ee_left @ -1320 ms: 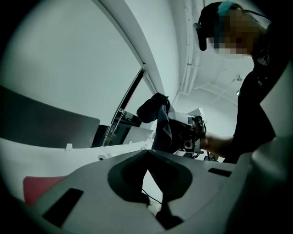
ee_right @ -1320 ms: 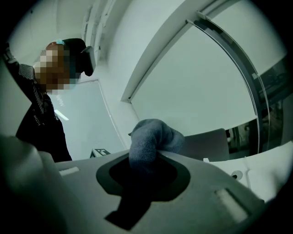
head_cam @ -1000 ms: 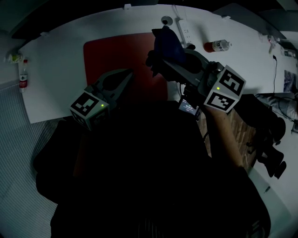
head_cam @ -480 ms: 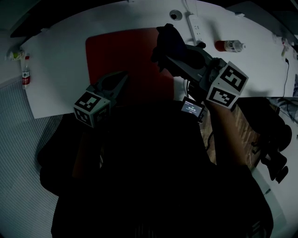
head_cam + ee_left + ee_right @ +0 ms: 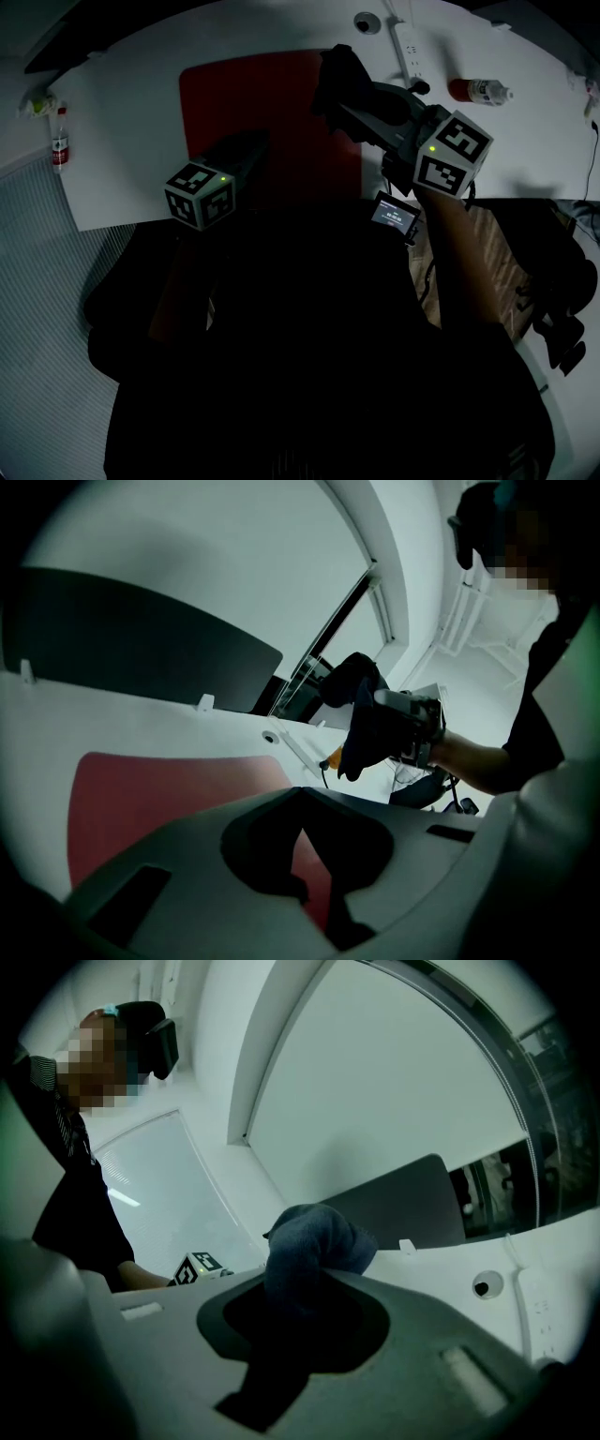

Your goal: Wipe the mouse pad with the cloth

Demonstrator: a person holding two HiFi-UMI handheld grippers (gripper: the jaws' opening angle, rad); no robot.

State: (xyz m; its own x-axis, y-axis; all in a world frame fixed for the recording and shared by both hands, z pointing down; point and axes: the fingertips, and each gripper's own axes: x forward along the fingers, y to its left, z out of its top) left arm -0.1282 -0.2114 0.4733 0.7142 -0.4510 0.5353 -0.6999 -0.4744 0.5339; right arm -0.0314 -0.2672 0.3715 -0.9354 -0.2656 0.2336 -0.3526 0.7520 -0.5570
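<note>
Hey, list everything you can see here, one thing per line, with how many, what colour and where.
table: one, white, under everything
mouse pad: one, red, middle of the table
cloth: one, dark blue, bunched above the pad's right edge
power strip: one, white, far side
cable hole: one, round, beside the strip
left bottle: one, red label, by the table's left edge
right bottle: one, red label, lying at the far right
small screen: one, lit, below the right gripper's marker cube
left gripper: one, grey, fingers shut, empty, over the pad
right gripper: one, grey, fingers shut on the cloth

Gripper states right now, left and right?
Left gripper: shut, nothing between the jaws.
Right gripper: shut on the cloth.
</note>
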